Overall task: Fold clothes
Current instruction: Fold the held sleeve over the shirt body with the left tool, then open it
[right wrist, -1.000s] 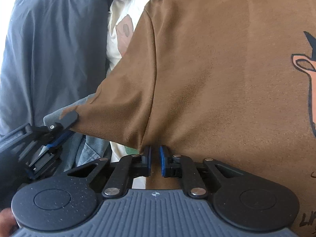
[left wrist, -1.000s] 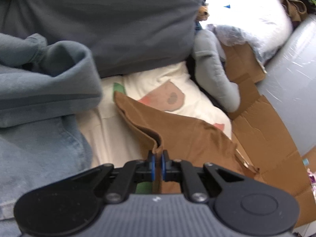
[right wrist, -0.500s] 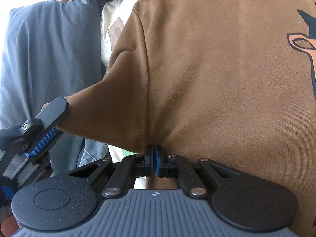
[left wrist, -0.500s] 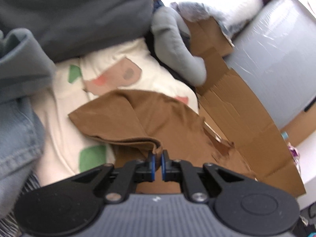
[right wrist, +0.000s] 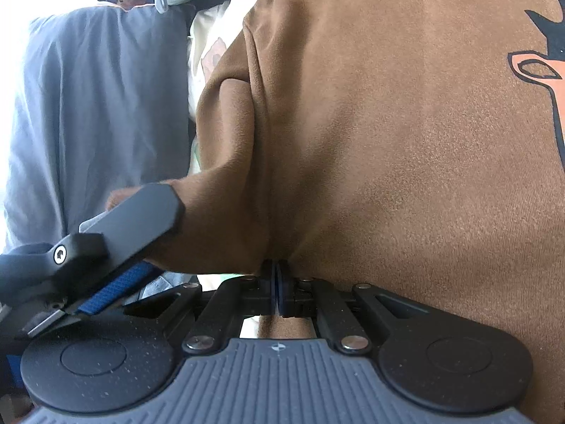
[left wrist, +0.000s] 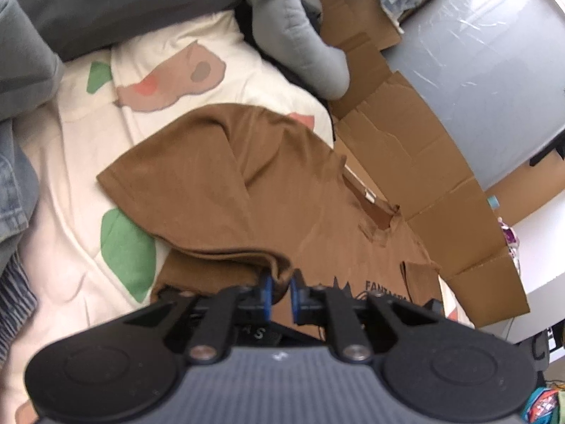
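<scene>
Brown T-shirt [left wrist: 247, 183] printed "FANTA…", pinched by left hand-held gripper [left wrist: 280, 295] and right hand-held gripper [right wrist: 276, 291]

- T-shirt [left wrist: 268, 190]: plain brown, with black lettering low in the left wrist frame; in the right wrist frame's right edge, an orange and black animal print [right wrist: 543, 70].
- Bedspread [left wrist: 70, 162]: cream, with green patches and pinkish-brown animal shapes.
- Pillow [left wrist: 116, 3]: dark grey, upper left.
- Cardboard [left wrist: 416, 148]: tan brown, right of centre.
- Denim [left wrist: 14, 183]: faded blue, left edge.
- Left gripper [left wrist: 280, 293]: black body, blue pads.
- Right gripper [right wrist: 276, 289]: black, blue pads.
</scene>
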Demonstrator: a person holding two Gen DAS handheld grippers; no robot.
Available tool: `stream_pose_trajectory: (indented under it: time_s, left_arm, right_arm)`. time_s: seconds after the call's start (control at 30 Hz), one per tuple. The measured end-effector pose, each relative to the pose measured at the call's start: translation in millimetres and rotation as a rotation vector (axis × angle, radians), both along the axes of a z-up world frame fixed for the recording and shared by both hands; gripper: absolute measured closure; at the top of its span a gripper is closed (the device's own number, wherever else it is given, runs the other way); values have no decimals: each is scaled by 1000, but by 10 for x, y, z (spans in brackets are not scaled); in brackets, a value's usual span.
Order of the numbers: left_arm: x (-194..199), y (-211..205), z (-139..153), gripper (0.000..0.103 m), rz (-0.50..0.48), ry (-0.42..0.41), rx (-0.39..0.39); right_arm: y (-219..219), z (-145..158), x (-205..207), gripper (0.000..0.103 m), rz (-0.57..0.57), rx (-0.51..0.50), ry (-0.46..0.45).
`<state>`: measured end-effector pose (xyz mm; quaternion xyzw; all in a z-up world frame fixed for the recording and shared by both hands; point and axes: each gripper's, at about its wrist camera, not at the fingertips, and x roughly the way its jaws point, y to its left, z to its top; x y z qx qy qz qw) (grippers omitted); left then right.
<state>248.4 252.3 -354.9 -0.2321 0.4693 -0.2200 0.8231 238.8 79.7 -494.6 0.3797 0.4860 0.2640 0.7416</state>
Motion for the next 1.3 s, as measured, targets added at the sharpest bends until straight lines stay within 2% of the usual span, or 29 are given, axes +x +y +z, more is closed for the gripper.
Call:
stream_pose_trajectory:
  time_s: [0.07,0.13,0.2,0.27,0.33,0.5,0.57,0.63,0.67,0.8,0.9,1.03,1.3]
  left_arm:
    - [-36,20,41,68,-11,-5,-9]
    - [-85,59,74,58,-11,-15,-14]
    - [-126,125,85,57,8,-23,-7]
    - [-144,196,45,57,46,-12,37]
    - [-153,261,-8,58,81,0,79]
    - [-139,325,-127,60,105,-1,154]
    - [-111,303,-186,65,86,2,166]
    - [-84,281,-244,70,67,5,178]
    - [-70,270,-274,74,58,6,184]
    - [-38,230,-357,75,29,5,208]
    - [-32,216,-377,79,25,0,223]
    - [-11,230,-391,90,24,3,261]
    - [12,176,-369,90,-18,-9,333]
  right_arm:
    - [-21,23,2,95,14,-7,1]
    - [-51,51,-1,93,29,-15,8]
    - [-87,93,-22,84,53,-21,3]
    - [-118,150,-26,67,81,-31,-14]
    - [-167,242,-74,58,107,-55,-37]
    - [-365,406,-61,56,92,-173,-60]
    - [-514,415,-54,56,71,-215,-78]
    - [-563,503,-32,56,66,-301,-128]
    - [-566,525,-14,56,74,-319,-143]
    - [-519,587,56,56,130,-386,-206]
    - [-443,612,113,56,170,-412,-234]
    - [-388,621,132,56,210,-445,-259]
    - [-259,603,137,57,302,-486,-315]
